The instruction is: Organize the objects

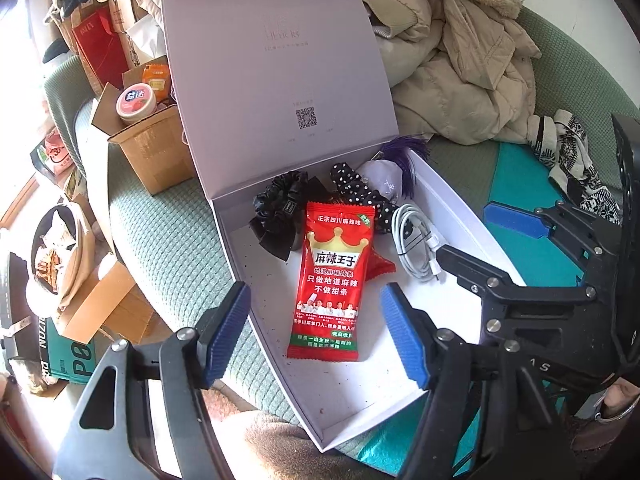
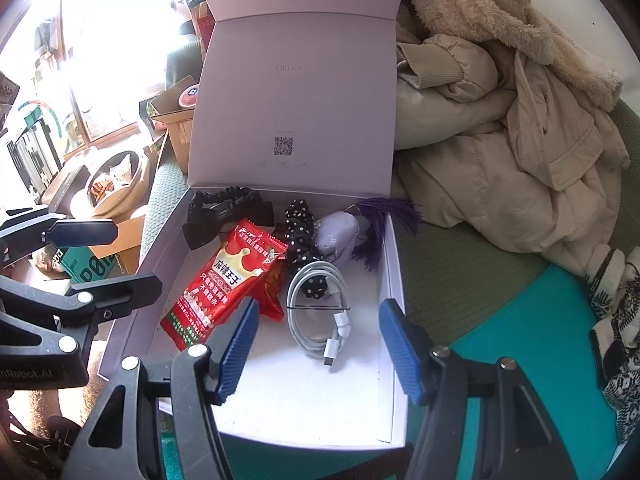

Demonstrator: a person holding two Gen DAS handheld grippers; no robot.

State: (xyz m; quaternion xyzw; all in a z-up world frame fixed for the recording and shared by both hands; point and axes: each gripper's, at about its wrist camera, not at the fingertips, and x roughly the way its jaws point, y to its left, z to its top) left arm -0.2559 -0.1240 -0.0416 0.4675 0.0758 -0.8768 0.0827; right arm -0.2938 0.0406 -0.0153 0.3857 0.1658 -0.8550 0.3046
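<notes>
An open white box [image 1: 352,408] [image 2: 280,408] with its lid up lies on a green cushion. Inside lie a red snack packet [image 1: 332,284] [image 2: 224,284], a black scrunchie [image 1: 280,212] [image 2: 224,208], a polka-dot scrunchie [image 1: 356,188] [image 2: 300,232], a coiled white cable [image 1: 414,240] [image 2: 316,304] and a lilac pouch with a purple tassel [image 1: 380,176] [image 2: 336,236]. My left gripper [image 1: 316,332] is open and empty above the packet's near end. My right gripper [image 2: 316,352] is open and empty above the cable; it also shows in the left wrist view [image 1: 516,220].
A beige coat [image 1: 460,64] [image 2: 500,152] is heaped behind the box at right. Cardboard boxes [image 1: 156,144] with a pink-lidded jar [image 1: 136,102] stand at left. A patterned cloth [image 1: 572,160] [image 2: 616,320] lies on a teal mat [image 2: 520,360] at right.
</notes>
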